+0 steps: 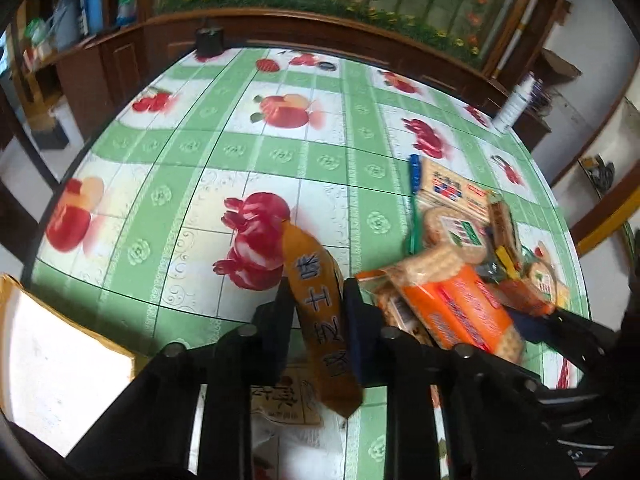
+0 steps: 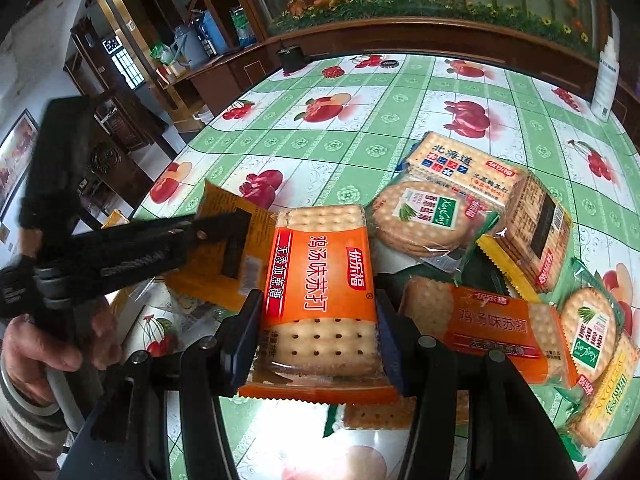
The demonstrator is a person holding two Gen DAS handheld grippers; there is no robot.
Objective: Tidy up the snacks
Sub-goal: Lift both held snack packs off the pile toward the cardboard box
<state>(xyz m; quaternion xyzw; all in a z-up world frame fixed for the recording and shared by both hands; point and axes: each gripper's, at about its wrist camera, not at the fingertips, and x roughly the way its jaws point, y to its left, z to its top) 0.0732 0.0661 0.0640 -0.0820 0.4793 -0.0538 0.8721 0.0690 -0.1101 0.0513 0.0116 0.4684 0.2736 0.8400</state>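
Observation:
My left gripper (image 1: 316,312) is shut on a mustard-yellow snack packet (image 1: 320,320), held edge-on above the fruit-print tablecloth (image 1: 280,152). From the right wrist view that same gripper (image 2: 232,240) clamps the yellow packet (image 2: 224,208) at the left. My right gripper (image 2: 316,332) is shut on an orange soda-cracker packet (image 2: 320,280), pads pressing its two long sides. To its right lies a pile of packets: round crackers in green wrap (image 2: 420,216), a Hokkaido cracker pack (image 2: 460,168) and a second orange packet (image 2: 500,328). The pile (image 1: 452,224) sits at the right in the left wrist view.
A cardboard box (image 1: 60,360) stands at the near left table edge. A white bottle (image 2: 606,80) and a small black object (image 2: 292,58) sit at the table's far edge. A person's hand (image 2: 52,344) grips the left tool's handle. Wooden cabinets ring the table.

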